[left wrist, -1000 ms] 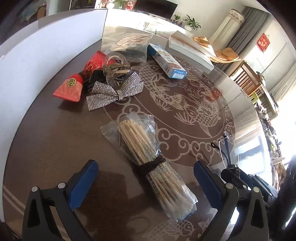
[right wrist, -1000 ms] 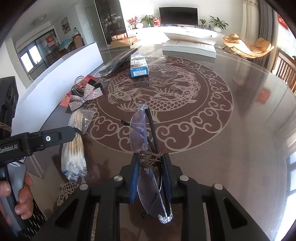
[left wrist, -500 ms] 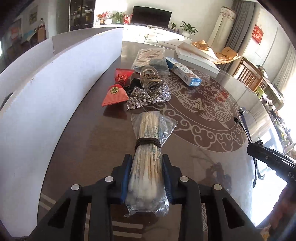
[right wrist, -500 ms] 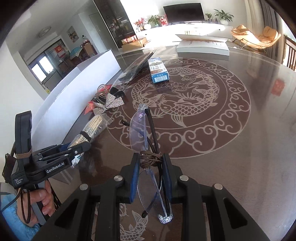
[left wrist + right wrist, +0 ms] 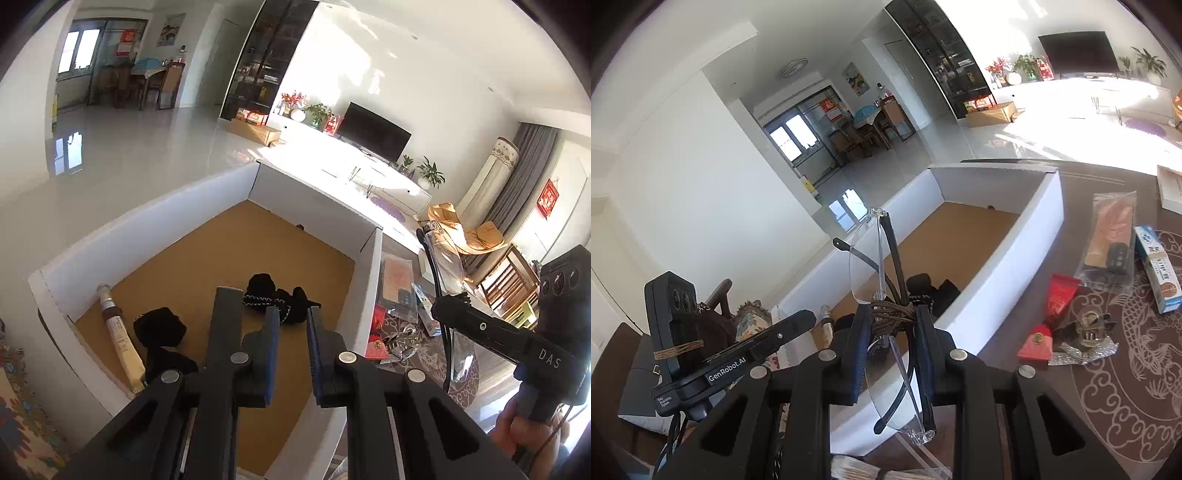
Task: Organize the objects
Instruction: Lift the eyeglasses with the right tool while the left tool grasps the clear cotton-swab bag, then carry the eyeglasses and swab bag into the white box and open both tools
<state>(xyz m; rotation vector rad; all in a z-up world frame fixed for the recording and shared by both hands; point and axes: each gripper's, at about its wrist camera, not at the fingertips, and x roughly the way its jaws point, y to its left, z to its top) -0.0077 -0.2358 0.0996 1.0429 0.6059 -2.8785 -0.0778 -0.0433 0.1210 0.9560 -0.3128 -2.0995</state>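
My left gripper point(image 5: 291, 325) hangs over the white box point(image 5: 365, 280) with the brown floor. Its jaws are a narrow gap apart with nothing between them. The cotton swab pack is not between them; part of it may show at the bottom edge of the right wrist view point(image 5: 855, 472). My right gripper point(image 5: 891, 334) is shut on the folded rimless glasses point(image 5: 875, 266), held upright near the box's wall; they also show in the left wrist view point(image 5: 443, 266).
In the box lie black cloth items point(image 5: 280, 299), another black bundle point(image 5: 159, 328) and a tube point(image 5: 118, 332). On the table beside the box are red envelopes point(image 5: 1052, 317), a sparkly bow point(image 5: 1086, 349), a blue-white carton point(image 5: 1158, 273) and a clear bag point(image 5: 1112, 240).
My left gripper swung from the table over the box; the swab pack it gripped is no longer between its jaws. My right gripper, still holding the glasses, turned toward the box.
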